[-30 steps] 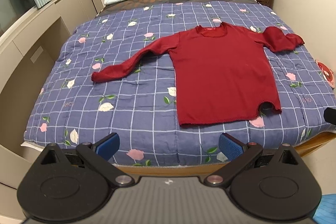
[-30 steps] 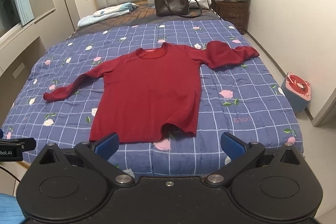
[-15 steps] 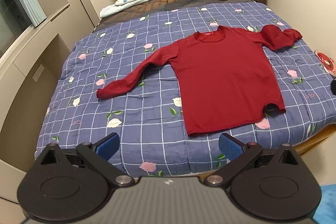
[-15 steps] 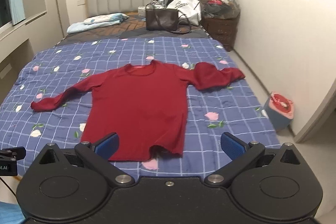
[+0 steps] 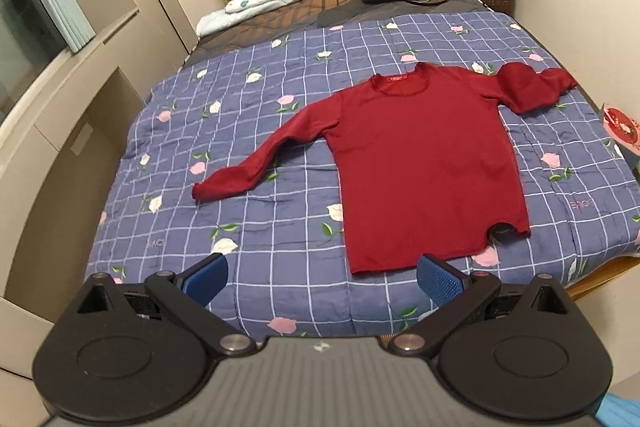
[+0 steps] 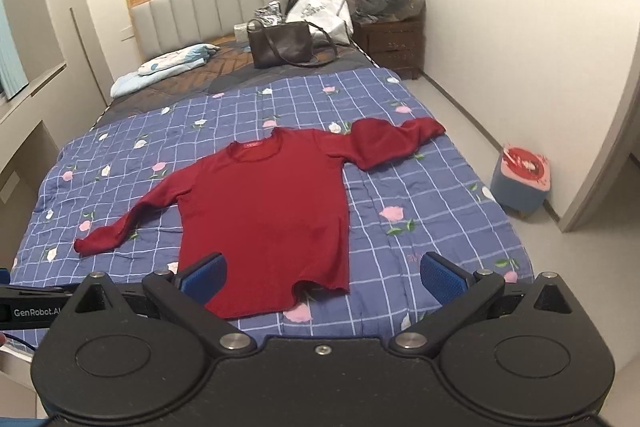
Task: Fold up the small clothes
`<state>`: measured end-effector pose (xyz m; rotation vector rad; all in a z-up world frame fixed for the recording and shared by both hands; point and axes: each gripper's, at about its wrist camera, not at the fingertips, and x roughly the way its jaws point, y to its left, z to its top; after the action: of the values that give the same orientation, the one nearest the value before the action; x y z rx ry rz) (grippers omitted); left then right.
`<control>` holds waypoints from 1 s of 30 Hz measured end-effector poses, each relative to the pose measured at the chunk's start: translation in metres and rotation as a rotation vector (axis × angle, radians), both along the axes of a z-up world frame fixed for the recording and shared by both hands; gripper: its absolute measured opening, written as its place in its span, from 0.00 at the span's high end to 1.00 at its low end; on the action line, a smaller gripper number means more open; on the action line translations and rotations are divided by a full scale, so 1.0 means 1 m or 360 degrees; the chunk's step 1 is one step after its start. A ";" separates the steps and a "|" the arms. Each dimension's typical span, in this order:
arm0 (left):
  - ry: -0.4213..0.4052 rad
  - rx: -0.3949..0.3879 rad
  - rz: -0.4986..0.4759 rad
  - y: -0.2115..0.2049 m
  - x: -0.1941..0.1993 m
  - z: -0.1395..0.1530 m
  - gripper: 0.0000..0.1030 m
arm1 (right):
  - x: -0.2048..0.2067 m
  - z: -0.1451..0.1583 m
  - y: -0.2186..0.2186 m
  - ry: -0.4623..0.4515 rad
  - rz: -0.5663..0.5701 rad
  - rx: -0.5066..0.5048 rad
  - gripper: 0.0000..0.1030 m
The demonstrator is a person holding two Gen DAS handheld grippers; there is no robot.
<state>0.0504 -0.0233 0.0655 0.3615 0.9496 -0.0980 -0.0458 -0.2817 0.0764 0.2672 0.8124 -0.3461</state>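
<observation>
Nearer now: red top, hem dented.

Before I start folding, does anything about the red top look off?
Yes. The red top lies flat, but its far-side sleeve is doubled back on itself, and the hem has a curled-up notch near one corner. Both grippers are open, clear of it.
</observation>
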 end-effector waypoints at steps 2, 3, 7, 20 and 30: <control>0.0006 0.0021 -0.0003 -0.004 0.000 -0.001 0.00 | 0.001 -0.003 -0.004 0.0033 -0.0022 0.0010 0.00; 0.0016 0.0028 -0.0005 -0.006 0.001 -0.002 0.00 | 0.001 -0.005 -0.007 0.0046 -0.0037 0.0017 0.00; 0.0040 0.0050 0.0009 -0.014 0.008 -0.007 0.00 | 0.006 -0.012 -0.021 0.0060 -0.0066 0.0062 0.00; 0.0180 0.0053 0.0089 -0.087 0.084 -0.031 0.00 | 0.096 -0.049 -0.103 0.0149 0.0001 0.0188 0.00; 0.0352 -0.0004 0.0178 -0.193 0.161 -0.042 0.00 | 0.195 -0.071 -0.212 0.0302 0.0085 0.0287 0.00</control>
<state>0.2112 -0.2161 0.0238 0.2985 1.1864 -0.0371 0.1493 -0.4937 0.0052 0.3842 1.0383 -0.2503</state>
